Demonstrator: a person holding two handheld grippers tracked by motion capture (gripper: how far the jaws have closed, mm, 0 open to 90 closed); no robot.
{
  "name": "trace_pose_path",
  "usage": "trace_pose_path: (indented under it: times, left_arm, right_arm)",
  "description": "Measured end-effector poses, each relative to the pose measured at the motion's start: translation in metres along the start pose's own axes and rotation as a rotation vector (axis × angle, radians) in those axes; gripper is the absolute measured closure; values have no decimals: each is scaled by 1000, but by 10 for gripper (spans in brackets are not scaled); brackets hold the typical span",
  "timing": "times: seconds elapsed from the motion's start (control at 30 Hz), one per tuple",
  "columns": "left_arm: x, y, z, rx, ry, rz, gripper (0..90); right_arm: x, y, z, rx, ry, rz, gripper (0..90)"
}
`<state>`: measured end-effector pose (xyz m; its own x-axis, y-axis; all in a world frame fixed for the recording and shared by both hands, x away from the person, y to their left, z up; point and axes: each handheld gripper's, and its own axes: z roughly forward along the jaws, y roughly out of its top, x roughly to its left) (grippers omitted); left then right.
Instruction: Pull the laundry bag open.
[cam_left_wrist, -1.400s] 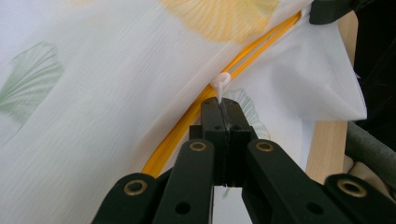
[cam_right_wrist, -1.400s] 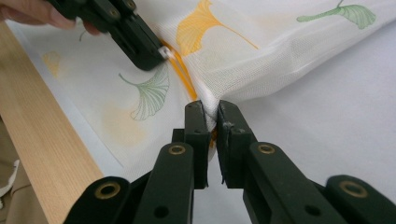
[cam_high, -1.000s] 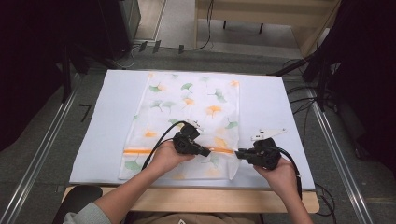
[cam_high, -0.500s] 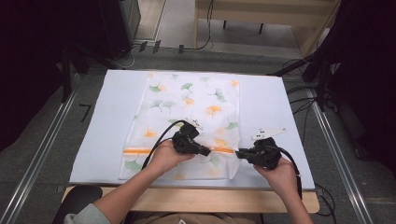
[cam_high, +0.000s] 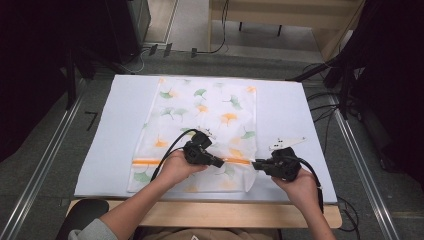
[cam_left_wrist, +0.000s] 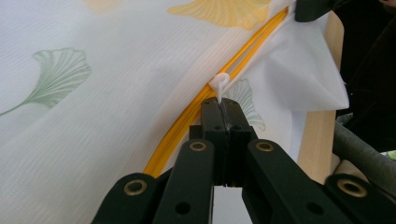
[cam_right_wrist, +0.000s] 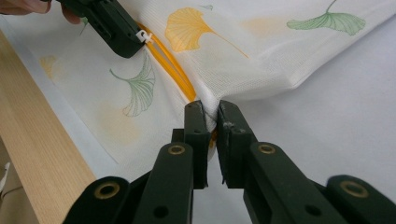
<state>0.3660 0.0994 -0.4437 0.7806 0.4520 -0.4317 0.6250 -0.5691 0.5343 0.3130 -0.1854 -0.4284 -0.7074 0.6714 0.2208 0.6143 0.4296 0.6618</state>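
Note:
A white mesh bag (cam_high: 205, 112) printed with green and orange ginkgo leaves lies flat on the white mat (cam_high: 290, 115). An orange zipper (cam_high: 147, 161) crosses its near end. My left gripper (cam_high: 220, 163) is shut on the small white zipper pull (cam_left_wrist: 219, 84), partway along the zipper (cam_left_wrist: 182, 126). My right gripper (cam_high: 255, 164) is shut on the bag's right edge, where the zipper (cam_right_wrist: 175, 70) ends, and lifts the fabric a little. The right gripper (cam_right_wrist: 210, 112) view also has the left gripper (cam_right_wrist: 126, 39) holding the pull (cam_right_wrist: 142, 35).
The mat covers a wooden table whose front edge (cam_high: 210, 212) runs just below the hands. Cables (cam_high: 330, 107) trail off the right side. Metal rails (cam_high: 45, 165) flank the table on the floor. A white tag (cam_high: 286, 143) lies on the mat near the right hand.

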Motion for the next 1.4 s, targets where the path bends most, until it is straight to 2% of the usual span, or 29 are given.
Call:
trace_pose_path:
  times: [0.2,0.37,0.4,0.9,1.4]
  left_arm:
    - [7,-8,-14,3,21,-11,900]
    - [16,-16,-24,6,15,-35,900]
    - [16,-17,-25,-7,16,-39,900]
    - [16,-17,-23,-10,15,-47,900]
    - [13,-17,-24,-17,24,-35,900]
  right_arm:
    - [-3,0,-3,-4,-4,0,848]
    - [-5,1,-2,3,0,-2,848]
    - [-5,2,-1,4,1,-4,848]
    - [-9,4,1,17,3,-2,848]
    - [-10,4,1,15,13,-6,847]
